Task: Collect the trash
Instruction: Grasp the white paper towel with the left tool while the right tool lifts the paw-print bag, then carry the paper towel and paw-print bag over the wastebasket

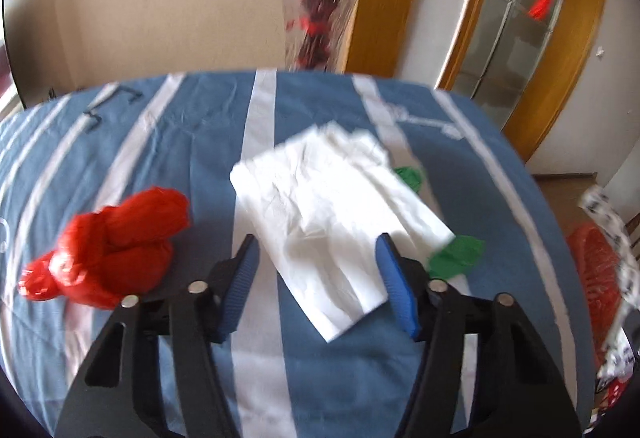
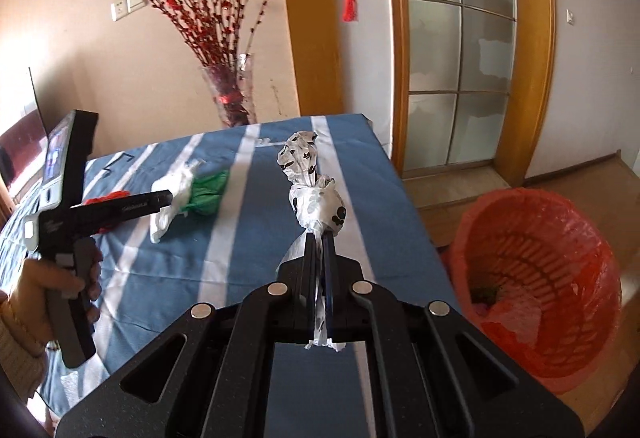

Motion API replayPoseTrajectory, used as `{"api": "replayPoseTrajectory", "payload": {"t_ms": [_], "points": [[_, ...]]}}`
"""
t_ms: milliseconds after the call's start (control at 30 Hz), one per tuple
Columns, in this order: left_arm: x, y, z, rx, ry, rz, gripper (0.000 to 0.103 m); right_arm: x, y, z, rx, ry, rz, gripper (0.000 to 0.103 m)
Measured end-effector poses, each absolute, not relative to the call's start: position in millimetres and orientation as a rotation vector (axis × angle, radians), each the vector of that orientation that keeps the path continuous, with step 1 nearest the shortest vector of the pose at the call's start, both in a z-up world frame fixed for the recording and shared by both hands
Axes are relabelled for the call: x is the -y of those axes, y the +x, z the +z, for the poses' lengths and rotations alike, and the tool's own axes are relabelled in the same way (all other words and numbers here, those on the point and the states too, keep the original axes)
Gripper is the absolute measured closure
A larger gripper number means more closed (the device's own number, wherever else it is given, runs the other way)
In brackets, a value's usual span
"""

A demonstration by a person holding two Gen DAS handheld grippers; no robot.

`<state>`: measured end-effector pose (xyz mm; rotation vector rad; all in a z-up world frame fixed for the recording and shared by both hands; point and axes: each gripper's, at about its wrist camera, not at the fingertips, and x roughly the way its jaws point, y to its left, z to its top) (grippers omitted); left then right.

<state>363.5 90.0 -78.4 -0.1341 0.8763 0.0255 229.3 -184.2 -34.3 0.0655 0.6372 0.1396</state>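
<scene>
My left gripper (image 1: 318,266) is open, its blue pads either side of a flat white plastic bag (image 1: 332,213) lying on the blue striped tablecloth (image 1: 168,141). A knotted red bag (image 1: 112,250) lies to its left and a green bag (image 1: 452,254) peeks out under the white one. My right gripper (image 2: 319,242) is shut on a white knotted bag with black paw prints (image 2: 312,189), held above the table's right side. The white bag (image 2: 172,197), green bag (image 2: 208,193) and left gripper (image 2: 160,197) also show in the right wrist view.
A red mesh bin lined with a red bag (image 2: 532,290) stands on the wooden floor right of the table. A glass vase of red branches (image 2: 232,93) stands behind the table's far edge. A wood-framed glass door (image 2: 460,49) is at the back right.
</scene>
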Motion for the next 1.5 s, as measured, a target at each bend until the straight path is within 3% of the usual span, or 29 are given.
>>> {"api": "replayPoseTrajectory", "payload": {"t_ms": [200, 300, 367, 467, 967, 1500], "points": [[-84.6, 372.0, -93.4, -0.917, -0.061, 0.043, 0.057, 196.9, 231.1, -39.1, -0.648, 0.094, 0.131, 0.099], [-82.6, 369.0, -94.1, -0.901, -0.04, 0.053, 0.073, 197.7, 230.9, -40.0, -0.65, 0.107, 0.136, 0.099], [-84.5, 367.3, -92.8, -0.9, -0.053, 0.044, 0.092, 198.0, 229.6, -40.0, -0.65, 0.106, 0.136, 0.099], [-89.1, 363.7, -92.7, -0.898, -0.074, 0.026, 0.097, 200.7, 227.4, -39.3, -0.651, 0.112, 0.133, 0.099], [-81.0, 309.2, -34.0, -0.735, -0.074, -0.069, 0.098, 226.7, 205.6, -21.7, -0.601, 0.144, 0.099, 0.099], [57.2, 253.9, 14.5, -0.648, 0.0, -0.389, 0.098, 301.6, 176.6, -18.1, -0.565, 0.205, -0.044, 0.099]]}}
